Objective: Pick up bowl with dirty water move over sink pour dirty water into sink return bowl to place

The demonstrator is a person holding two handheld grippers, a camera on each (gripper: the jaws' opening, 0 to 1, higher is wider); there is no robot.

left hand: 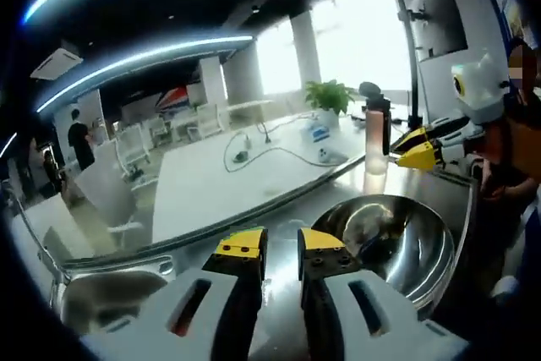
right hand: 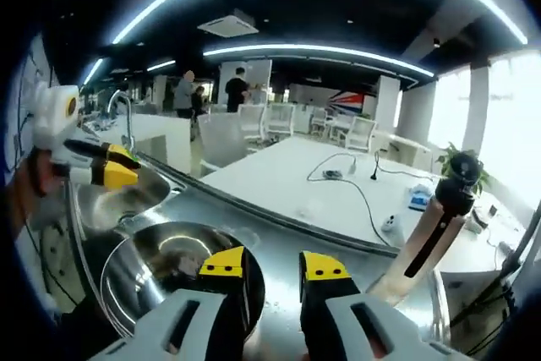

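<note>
The steel counter [left hand: 279,209] [right hand: 338,251] serves as the landmark. Behind it, past its raised back edge, a long white table [left hand: 245,171] [right hand: 296,179] spreads out with a dark cable [left hand: 262,151] [right hand: 351,179] looping across its top, and white chairs [left hand: 127,158] [right hand: 262,120] stand around the table. A potted green plant [left hand: 328,95] [right hand: 463,166] stands at the far end of the table by the bright windows.

Sunk into the counter is the sink [left hand: 106,298] [right hand: 127,196], with a curved tap [right hand: 125,116] rising at its back edge. Beside the sink, resting on the counter, sits the steel bowl [left hand: 397,238] [right hand: 169,272]; whether it holds water cannot be told from its reflective inside.

At the counter's end farthest from the sink stands a tall slim bottle [left hand: 376,137] [right hand: 431,238] with a dark cap.

The left gripper [left hand: 281,247] hangs above the counter just beside the bowl, on the sink side, its yellow-tipped jaws slightly parted with nothing between them. The right gripper [right hand: 275,268] [left hand: 416,150] is poised at the bowl's rim on the bottle side, jaws likewise a little apart and holding nothing. In the right gripper view the left gripper [right hand: 106,166] reaches in over the sink.

Well beyond the counter, people [right hand: 207,95] [left hand: 80,137] stand among the desks.
</note>
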